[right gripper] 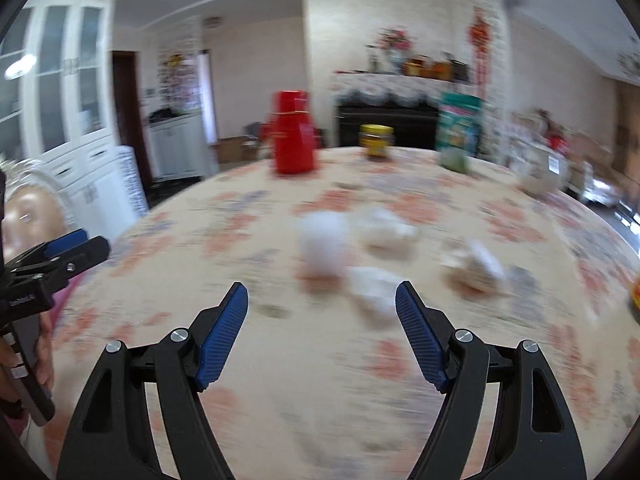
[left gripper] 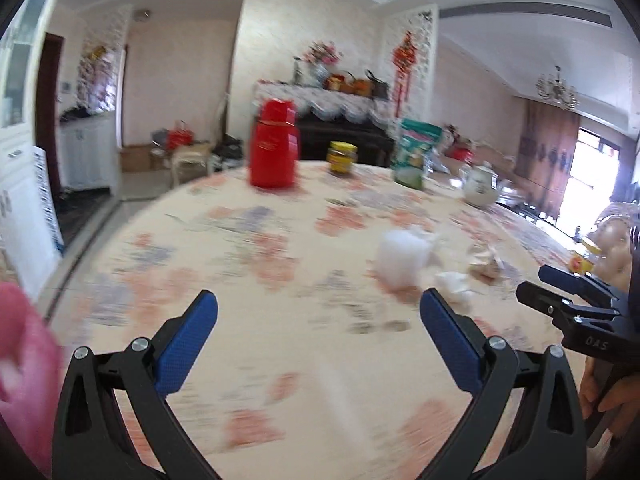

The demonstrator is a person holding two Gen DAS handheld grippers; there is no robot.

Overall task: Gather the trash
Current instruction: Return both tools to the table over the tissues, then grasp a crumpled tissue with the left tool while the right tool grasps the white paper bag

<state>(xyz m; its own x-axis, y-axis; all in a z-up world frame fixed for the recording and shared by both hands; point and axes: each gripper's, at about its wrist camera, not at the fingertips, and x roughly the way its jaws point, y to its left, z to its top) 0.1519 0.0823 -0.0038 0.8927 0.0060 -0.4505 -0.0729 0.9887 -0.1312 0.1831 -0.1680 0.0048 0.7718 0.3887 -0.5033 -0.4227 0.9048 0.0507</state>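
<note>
Trash lies mid-frame right on the flowered table: a white crumpled lump, smaller tissue wads just beside it, and brownish scraps further right. Blur hides detail, but all look light, soft and crushable, best pinched across the bulk. Left gripper and right gripper hover spread and empty. Bare cloth below gives room; the red flask and jar stand well back at upper centre.
</note>
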